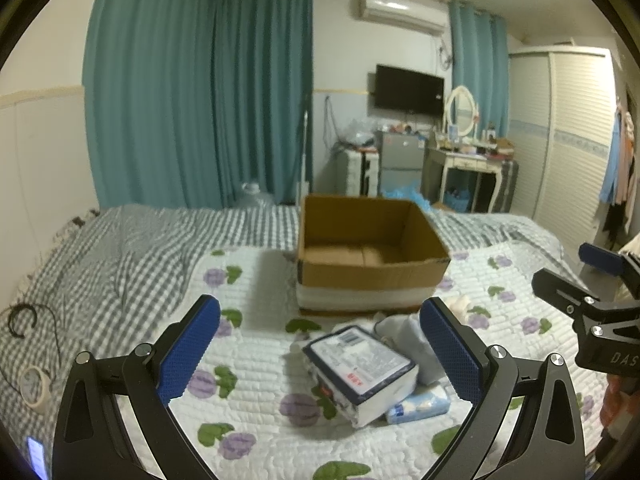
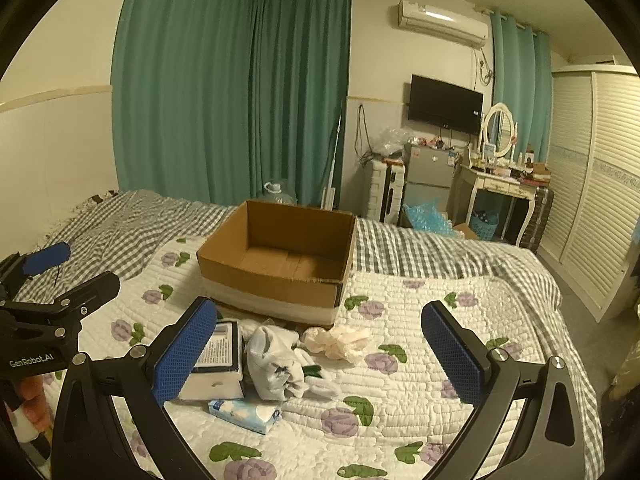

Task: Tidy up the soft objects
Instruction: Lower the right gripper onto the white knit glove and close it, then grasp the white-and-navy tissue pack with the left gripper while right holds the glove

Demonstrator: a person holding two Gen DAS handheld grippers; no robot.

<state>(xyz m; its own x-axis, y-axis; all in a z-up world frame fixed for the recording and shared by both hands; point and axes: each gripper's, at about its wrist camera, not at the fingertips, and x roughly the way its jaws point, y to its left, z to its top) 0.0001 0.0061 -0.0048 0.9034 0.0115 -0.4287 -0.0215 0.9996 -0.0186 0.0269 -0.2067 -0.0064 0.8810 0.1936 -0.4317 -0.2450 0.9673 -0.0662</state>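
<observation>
Both grippers, left (image 1: 320, 354) and right (image 2: 320, 354), spread wide, empty, above tissue pack (image 1: 362, 370), socks (image 2: 276, 364); empty box (image 2: 280, 264) behind, ready to receive them.

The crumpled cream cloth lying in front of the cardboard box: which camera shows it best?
The right wrist view: the cream cloth lies whole and unobstructed on the quilt there. In the left wrist view, only a small bit of it peeks out behind the left gripper's finger.

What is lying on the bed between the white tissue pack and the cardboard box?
In the left wrist view, only bare floral quilt separates the tissue pack from the cardboard box. The grey-white cloth lies beside that stretch.
</observation>
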